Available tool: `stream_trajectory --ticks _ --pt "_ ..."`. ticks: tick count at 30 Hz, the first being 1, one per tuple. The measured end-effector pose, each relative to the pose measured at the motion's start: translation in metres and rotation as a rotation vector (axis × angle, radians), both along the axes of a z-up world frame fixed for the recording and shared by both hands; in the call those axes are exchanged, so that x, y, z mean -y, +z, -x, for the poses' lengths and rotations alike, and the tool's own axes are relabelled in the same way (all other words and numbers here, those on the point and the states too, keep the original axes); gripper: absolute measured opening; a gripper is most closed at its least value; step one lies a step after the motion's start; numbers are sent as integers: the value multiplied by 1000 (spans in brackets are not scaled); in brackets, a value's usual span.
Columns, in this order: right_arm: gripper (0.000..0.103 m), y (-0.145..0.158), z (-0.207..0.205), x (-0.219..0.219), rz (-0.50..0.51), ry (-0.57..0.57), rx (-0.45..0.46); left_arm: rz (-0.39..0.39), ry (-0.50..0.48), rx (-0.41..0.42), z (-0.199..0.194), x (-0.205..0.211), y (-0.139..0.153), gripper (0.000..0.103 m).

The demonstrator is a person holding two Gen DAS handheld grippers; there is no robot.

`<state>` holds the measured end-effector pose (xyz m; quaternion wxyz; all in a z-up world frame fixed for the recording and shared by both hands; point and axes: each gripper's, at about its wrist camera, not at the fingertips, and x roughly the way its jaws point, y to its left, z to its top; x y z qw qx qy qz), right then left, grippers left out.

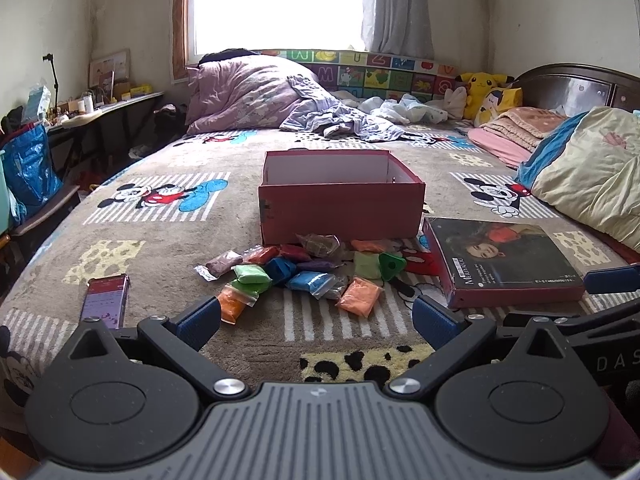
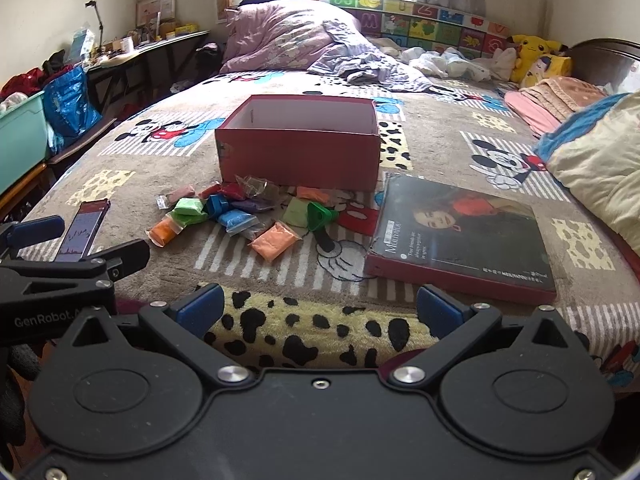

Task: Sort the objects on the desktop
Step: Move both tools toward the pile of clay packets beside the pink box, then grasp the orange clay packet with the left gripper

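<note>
An open red box [image 1: 340, 212] [image 2: 298, 152] stands on the bed blanket. In front of it lies a pile of several small coloured clay bags [image 1: 296, 272] [image 2: 236, 216], with a green plastic cone [image 1: 392, 266] [image 2: 320, 214] at its right. The red box lid [image 1: 504, 264] [image 2: 460, 236], with a portrait on it, lies flat to the right. My left gripper [image 1: 316, 320] is open and empty, short of the pile. My right gripper [image 2: 320, 306] is open and empty, near the lid's front corner. The left gripper also shows in the right wrist view [image 2: 80, 240].
A phone [image 1: 106, 300] [image 2: 82, 232] lies on the blanket at the left. Pillows and folded bedding [image 1: 580, 168] crowd the right side. A quilt heap [image 1: 256, 96] is at the back. A desk [image 1: 104, 110] and blue bag [image 1: 28, 168] stand left of the bed.
</note>
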<state>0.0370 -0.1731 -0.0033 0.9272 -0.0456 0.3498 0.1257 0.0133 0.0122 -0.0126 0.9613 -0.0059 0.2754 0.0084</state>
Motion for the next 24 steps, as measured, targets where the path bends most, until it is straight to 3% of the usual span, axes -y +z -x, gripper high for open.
stream_trajectory --ticks 12,18,20,24 --pt "103 -29 -38 -4 -79 110 -19 48 6 -27 -33 -22 -23 102" --pt "103 -45 -60 -2 -98 140 39 66 48 -5 -54 -41 -35 102" --pt "103 -50 -70 -5 -109 156 24 42 45 11 -60 -45 -40 102" --pt "103 -61 -90 -12 -132 188 -9 -18 16 -32 -77 -51 -53 102"
